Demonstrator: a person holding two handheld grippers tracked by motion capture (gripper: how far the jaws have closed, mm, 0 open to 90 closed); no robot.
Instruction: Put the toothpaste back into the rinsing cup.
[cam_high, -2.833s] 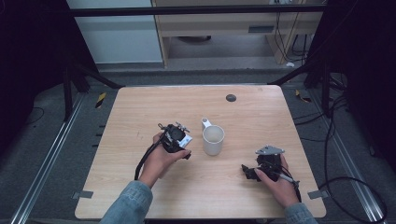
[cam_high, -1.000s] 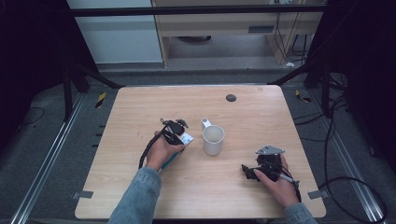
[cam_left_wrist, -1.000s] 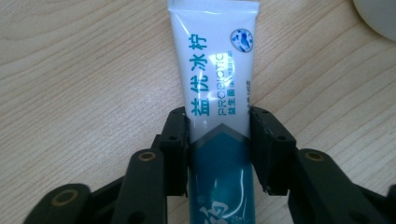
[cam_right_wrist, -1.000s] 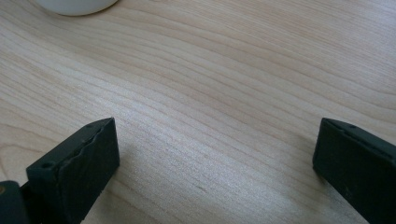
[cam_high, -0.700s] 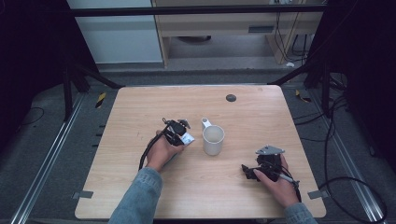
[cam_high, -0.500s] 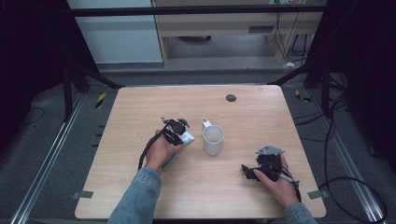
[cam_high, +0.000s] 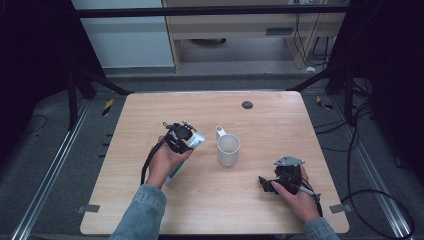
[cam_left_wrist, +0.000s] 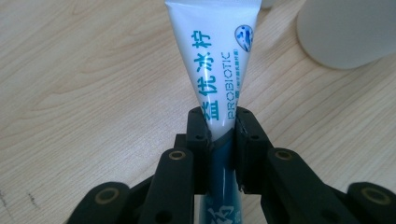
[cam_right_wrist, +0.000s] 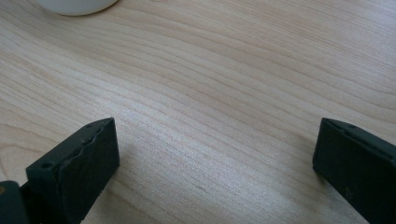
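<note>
In the left gripper view a white toothpaste tube (cam_left_wrist: 212, 60) with teal print points away, clamped around its middle by my left gripper (cam_left_wrist: 219, 123). From the high view the left gripper (cam_high: 182, 137) hangs left of a white mug (cam_high: 228, 149), with the tube (cam_high: 198, 141) sticking out toward the mug. The mug's side (cam_left_wrist: 345, 32) stands just beyond the tube's flat end. My right gripper (cam_high: 265, 182) rests low at the front right of the table, its jaws spread wide. Bare wood lies between the right gripper's (cam_right_wrist: 215, 154) pads.
A small black disc (cam_high: 247, 105) sits on the wooden table (cam_high: 150, 110) near its far edge. The mug's base (cam_right_wrist: 77, 4) lies ahead of the right gripper. Metal rails and cables run along the floor on both sides of the table.
The left hand has risen a little and shifted toward the mug, taking the tube with it. The right hand has stayed where it was.
</note>
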